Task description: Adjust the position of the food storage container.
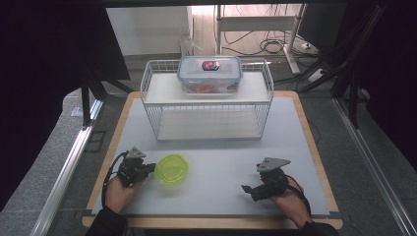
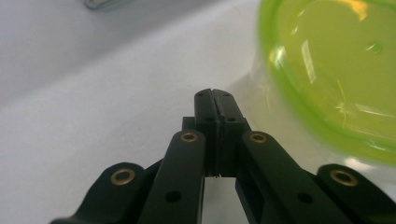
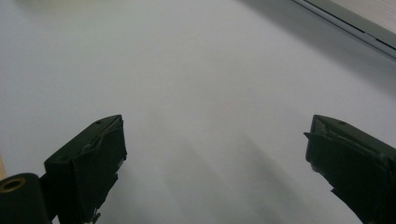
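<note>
A translucent green bowl (image 1: pixel 171 169) sits on the white table at the front left. My left gripper (image 1: pixel 150 168) lies just left of it, jaws pressed together with nothing between them. In the left gripper view the shut gripper (image 2: pixel 215 94) points past the green bowl (image 2: pixel 336 70), which stands close on the right and apart from the jaws. My right gripper (image 1: pixel 247 189) rests at the front right, held by a hand. In the right gripper view the gripper (image 3: pixel 215 144) stands wide open over bare table.
A white wire basket shelf (image 1: pixel 206 101) stands at the back middle of the table. On its upper level sits a clear lidded container (image 1: pixel 210 73) with a blue rim and something red inside. The table's wooden edge (image 1: pixel 319 162) runs along the right.
</note>
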Available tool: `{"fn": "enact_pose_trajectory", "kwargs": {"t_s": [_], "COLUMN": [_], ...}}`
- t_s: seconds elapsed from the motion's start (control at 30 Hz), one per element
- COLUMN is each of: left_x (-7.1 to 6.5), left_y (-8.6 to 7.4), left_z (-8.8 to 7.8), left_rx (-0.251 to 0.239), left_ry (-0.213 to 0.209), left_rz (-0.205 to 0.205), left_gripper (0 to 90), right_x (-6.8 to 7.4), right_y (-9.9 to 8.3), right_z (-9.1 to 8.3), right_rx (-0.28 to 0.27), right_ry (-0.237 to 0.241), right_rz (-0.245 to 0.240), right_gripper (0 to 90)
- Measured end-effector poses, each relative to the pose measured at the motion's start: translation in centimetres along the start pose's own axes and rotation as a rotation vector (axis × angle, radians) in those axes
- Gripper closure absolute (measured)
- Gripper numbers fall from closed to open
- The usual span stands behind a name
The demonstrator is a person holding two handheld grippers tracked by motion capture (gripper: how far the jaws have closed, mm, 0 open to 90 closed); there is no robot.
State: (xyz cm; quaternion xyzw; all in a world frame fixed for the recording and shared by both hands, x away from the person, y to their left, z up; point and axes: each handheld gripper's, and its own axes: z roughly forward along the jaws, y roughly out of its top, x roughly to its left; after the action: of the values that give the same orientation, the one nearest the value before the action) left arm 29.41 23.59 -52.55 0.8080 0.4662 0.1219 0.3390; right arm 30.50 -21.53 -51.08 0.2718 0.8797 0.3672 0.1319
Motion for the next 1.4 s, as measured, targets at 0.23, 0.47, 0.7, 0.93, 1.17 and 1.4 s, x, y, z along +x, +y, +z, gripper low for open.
{"fn": "enact_pose_trajectory", "kwargs": {"t_s": [0.23,0.47,0.7,0.93,1.17,1.4], "left_x": [-1.5,-3.0,-3.6,-3.1,-2.9,-3.2], "left_y": [-1.8,-2.1,-1.0,-0.1,1.0,2.4], "left_z": [-0.9,-0.9,0.2,1.2,2.1,3.2], "left_rx": [0.018,0.035,0.05,0.054,0.043,0.041], "left_ry": [-0.033,-0.067,-0.064,-0.046,-0.042,-0.05], "left_rz": [0.021,0.062,0.069,0.063,0.065,0.093], "left_gripper": [89.9,89.9,89.9,90.0,89.9,89.9], "right_x": [0.0,0.0,0.0,0.0,0.0,0.0], "right_y": [0.0,0.0,0.0,0.0,0.0,-0.1], "right_z": [0.0,0.0,0.1,0.1,0.1,0.1], "right_rx": [-0.002,0.001,0.004,0.005,0.005,0.005], "right_ry": [-0.001,-0.001,0.0,-0.001,-0.002,-0.003], "right_rz": [0.001,0.0,0.003,0.002,0.002,0.002], "right_gripper": [4.9,4.9,4.9,4.9,4.9,4.9]}}
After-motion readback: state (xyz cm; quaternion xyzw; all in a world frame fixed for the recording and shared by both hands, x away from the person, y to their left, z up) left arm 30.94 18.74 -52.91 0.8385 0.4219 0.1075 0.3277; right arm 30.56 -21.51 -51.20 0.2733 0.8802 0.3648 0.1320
